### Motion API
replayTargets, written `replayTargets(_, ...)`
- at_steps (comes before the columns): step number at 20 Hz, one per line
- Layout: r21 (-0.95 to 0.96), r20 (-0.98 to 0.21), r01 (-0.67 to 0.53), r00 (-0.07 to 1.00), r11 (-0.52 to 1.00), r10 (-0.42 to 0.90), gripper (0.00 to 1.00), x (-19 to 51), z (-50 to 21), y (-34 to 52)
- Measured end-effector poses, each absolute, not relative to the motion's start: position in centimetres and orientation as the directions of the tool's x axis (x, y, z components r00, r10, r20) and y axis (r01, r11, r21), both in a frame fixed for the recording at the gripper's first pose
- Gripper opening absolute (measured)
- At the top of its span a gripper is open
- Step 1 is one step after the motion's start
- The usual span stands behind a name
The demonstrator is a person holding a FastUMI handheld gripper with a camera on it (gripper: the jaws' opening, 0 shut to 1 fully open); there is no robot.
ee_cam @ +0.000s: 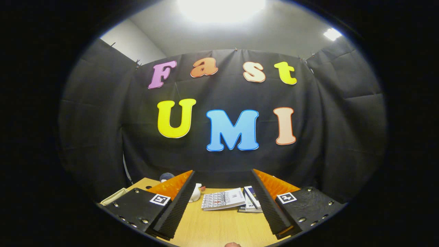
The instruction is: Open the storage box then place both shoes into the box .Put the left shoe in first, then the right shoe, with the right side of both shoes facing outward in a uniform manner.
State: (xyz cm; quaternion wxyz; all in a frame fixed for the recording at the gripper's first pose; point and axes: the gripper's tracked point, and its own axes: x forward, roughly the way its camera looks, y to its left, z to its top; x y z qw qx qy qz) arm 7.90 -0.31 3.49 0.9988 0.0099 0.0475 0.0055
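The claw is released, its two fingers spread wide with nothing between them, and it hovers above the light wooden bench. Neither the storage box nor the shoes can be told among the things ahead. Between the fingers, near the far edge of the bench, a white booklet with a printed cover lies flat, and a small stack of dark and white books touches its right side. Just beside the left finger stands a small white figure, possibly a toy duck. Behind it a rounded dark blue object is partly hidden.
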Motion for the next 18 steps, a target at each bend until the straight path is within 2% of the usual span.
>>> replayTargets(6, 0.045, -0.053, 0.002, 0.999, 0.999, 0.001, 0.98, 9.4, 5.3, -0.8)
replayTargets(11, 0.029, -0.052, -0.044, 0.998, 0.999, 0.046, 0.97, 10.0, 5.3, 1.4)
replayTargets(18, 0.063, -0.050, -0.050, 0.997, 0.997, 0.053, 0.97, 10.0, 5.4, 1.5)
